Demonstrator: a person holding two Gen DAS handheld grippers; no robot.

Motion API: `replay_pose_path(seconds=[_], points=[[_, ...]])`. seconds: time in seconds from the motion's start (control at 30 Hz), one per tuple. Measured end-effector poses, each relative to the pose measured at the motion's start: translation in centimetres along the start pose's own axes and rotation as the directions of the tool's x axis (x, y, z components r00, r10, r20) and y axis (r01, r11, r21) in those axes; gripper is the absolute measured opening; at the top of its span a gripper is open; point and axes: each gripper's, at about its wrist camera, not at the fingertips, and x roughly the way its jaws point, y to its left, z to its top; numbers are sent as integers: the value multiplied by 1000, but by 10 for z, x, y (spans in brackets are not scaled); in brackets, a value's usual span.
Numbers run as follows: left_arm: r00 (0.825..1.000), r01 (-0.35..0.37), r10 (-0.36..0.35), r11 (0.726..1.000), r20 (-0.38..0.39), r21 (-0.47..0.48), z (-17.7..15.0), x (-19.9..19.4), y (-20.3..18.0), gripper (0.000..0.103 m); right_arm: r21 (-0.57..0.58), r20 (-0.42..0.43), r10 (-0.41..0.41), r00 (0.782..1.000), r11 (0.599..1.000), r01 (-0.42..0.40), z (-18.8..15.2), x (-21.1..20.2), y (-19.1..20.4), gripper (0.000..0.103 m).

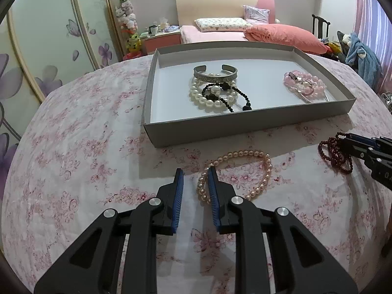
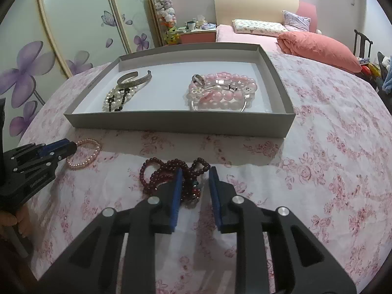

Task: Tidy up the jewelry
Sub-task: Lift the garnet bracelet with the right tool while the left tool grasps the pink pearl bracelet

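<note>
A pink pearl bracelet lies on the floral cloth in front of the grey tray. My left gripper stands open over its left side, one strand of beads lying loose between the blue pads. The right wrist view shows this gripper at the same bracelet. A tangle of dark red beads lies under my right gripper, which is open, with some beads in the gap beside the left pad. From the left wrist view, the right gripper rests on those red beads.
The tray holds a silver cuff, white pearls, a black bead strand, pink bead bracelets and a ring. A hand holds the left gripper. A bed and a wardrobe stand behind the round table.
</note>
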Motion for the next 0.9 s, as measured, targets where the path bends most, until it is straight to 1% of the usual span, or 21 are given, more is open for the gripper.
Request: replay_pose_path(seconds=[0.1, 0.17, 0.23, 0.3, 0.33, 0.4, 0.47, 0.57, 0.6, 0.67, 0.77, 0.9], points=[[1000, -4, 4, 1000, 4, 2, 0, 0, -1, 22, 5, 5, -13, 1000, 1000, 13, 1, -1, -1, 24], [1000, 4, -4, 1000, 3, -3, 0, 0, -1, 22, 9, 33, -29, 999, 1000, 28, 2, -6, -3, 24], [1000, 9, -9, 1000, 2, -6, 0, 0, -1, 22, 14, 33, -31, 999, 999, 31, 3, -7, -4, 29], [1000, 8, -8, 1000, 2, -5, 0, 0, -1, 22, 17, 21, -36, 999, 999, 35, 4, -5, -7, 39], [1000, 8, -8, 1000, 2, -5, 0, -1, -1, 22, 21, 15, -33, 999, 999, 32, 3, -4, -7, 42], [1000, 10, -10, 1000, 1, -7, 0, 0, -1, 22, 58, 0, 0, 1000, 998, 0, 2, -2, -11, 54], [1000, 9, -9, 1000, 1, -6, 0, -1, -2, 22, 85, -1, 36, 999, 996, -35, 2, -2, -12, 60], [1000, 9, -9, 1000, 1, -6, 0, 0, -1, 22, 69, 4, 47, 999, 997, -47, 2, -2, -5, 68], [1000, 9, -9, 1000, 1, -6, 0, 0, -1, 22, 50, -1, 47, 999, 998, -47, 2, -1, 0, 70], [1000, 9, -9, 1000, 1, -6, 0, 0, -1, 22, 15, -12, 36, 999, 999, -36, -1, 3, 8, 70], [1000, 10, -10, 1000, 1, -6, 0, 0, -1, 22, -38, -5, -6, 1000, 999, 6, -4, 5, 17, 71], [1000, 9, -9, 1000, 1, -6, 0, 0, -1, 22, -50, -9, -10, 1000, 999, 10, -5, 5, 20, 71]])
